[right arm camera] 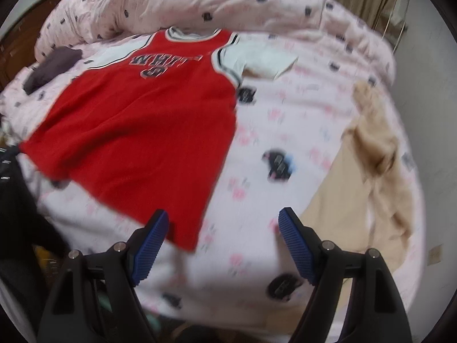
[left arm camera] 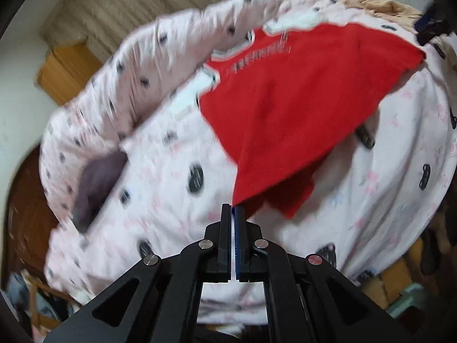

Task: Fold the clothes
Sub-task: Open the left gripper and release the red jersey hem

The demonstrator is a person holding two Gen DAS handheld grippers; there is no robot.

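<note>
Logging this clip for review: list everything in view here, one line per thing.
red jersey: one, red with white sleeves, spread on the bed
bedspread: one, pink with dark prints, covering the bed
dark garment: one, purplish grey, beyond the jersey's shoulder
beige garment: one, tan, bed's right side
curtain: one, beige, behind the bed
left hand-held gripper: black, shut on the jersey's hem corner
right hand-held gripper: black with blue pads, open, empty, above the other hem corner

I count one red jersey on the bedspread. One beige garment right of it, one dark cloth left.
</note>
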